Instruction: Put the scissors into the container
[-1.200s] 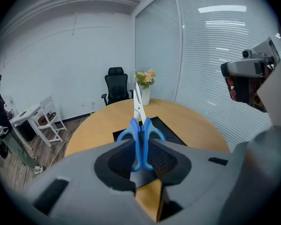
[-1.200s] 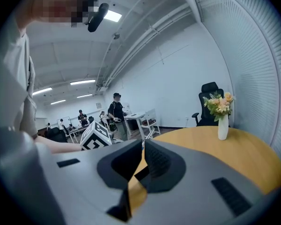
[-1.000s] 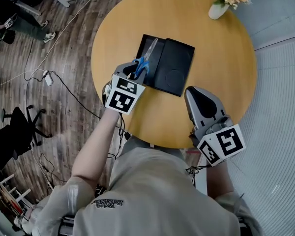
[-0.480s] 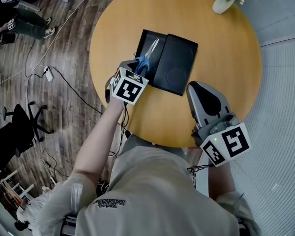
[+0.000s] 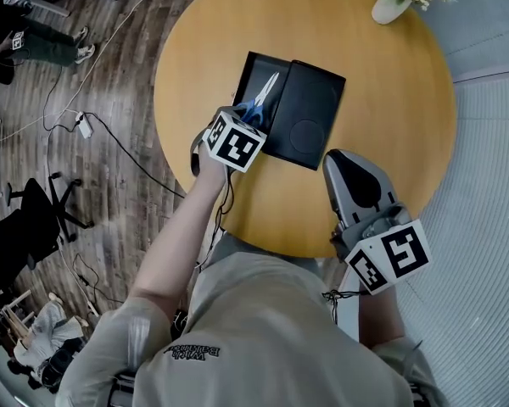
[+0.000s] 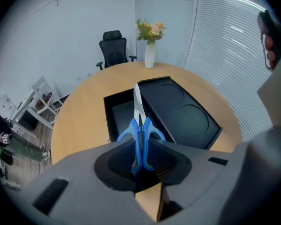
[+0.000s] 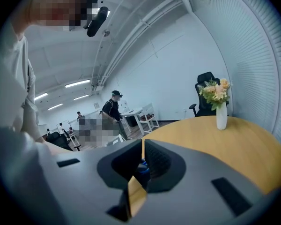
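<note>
item: left gripper [image 6: 140,154] – jaws are closing tight on the blue handles of the scissors [image 6: 139,122], pinching both finger loops between the pads. in the head view this gripper [image 5: 244,115] is sitting at the near edge of the container, with its marker cube facing up.

item: scissors [image 5: 260,102] – blades are lying together and pointing away from the person, reaching out over the open container. the steel tip is hanging above the dark interior, close to the wall that borders the lid. whether the blades are touching the container floor cannot be told.

item: container [image 5: 248,73] – black, rectangular, open-topped tray that is resting on the table; its hollow [image 6: 118,112] is showing nothing but the scissors above it.

item: lid [image 5: 307,113] – flat black panel with a round embossed ring, lying just beside the container on its right and touching it along one long edge [image 6: 180,108].

item: right gripper [image 5: 349,170] – hovering over the near right part of the table, well apart from the container. in the right gripper view its jaws [image 7: 143,159] are standing almost together, leaving only a thin slit, and are gripping nothing.

item: table [image 5: 382,91] – round, light wood top.

item: vase [image 5: 388,7] – white, holding pale flowers, standing at the far edge of the table [image 6: 150,55].

item: office chair [image 6: 114,50] – black, standing beyond the table by the wall.
</note>
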Motion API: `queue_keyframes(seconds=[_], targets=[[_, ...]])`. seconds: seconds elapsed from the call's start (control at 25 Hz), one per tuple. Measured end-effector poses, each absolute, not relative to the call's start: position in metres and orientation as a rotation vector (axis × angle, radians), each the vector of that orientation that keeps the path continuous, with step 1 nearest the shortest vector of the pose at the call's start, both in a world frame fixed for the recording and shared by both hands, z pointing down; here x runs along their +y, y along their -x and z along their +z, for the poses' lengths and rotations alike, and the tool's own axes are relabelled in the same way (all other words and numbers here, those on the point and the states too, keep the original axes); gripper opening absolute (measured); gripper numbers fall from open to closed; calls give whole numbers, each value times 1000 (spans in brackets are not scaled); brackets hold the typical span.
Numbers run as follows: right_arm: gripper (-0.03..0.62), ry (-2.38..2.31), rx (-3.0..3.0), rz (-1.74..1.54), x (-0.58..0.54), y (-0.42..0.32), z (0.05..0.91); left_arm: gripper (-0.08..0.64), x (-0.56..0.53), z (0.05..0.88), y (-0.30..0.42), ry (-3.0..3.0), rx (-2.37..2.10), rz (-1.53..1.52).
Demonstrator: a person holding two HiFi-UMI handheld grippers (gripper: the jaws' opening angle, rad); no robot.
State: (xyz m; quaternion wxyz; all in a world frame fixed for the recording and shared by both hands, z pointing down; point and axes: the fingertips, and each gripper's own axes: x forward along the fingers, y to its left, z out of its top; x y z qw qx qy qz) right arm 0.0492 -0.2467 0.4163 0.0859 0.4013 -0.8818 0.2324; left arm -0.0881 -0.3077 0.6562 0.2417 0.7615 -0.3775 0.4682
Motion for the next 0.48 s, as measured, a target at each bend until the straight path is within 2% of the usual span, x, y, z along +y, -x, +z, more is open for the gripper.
queue_keyframes(seconds=[0.48], targets=[[37, -1123, -2643, 609, -254, -40, 410, 95, -290, 694, 92, -1927, -891, 1410]])
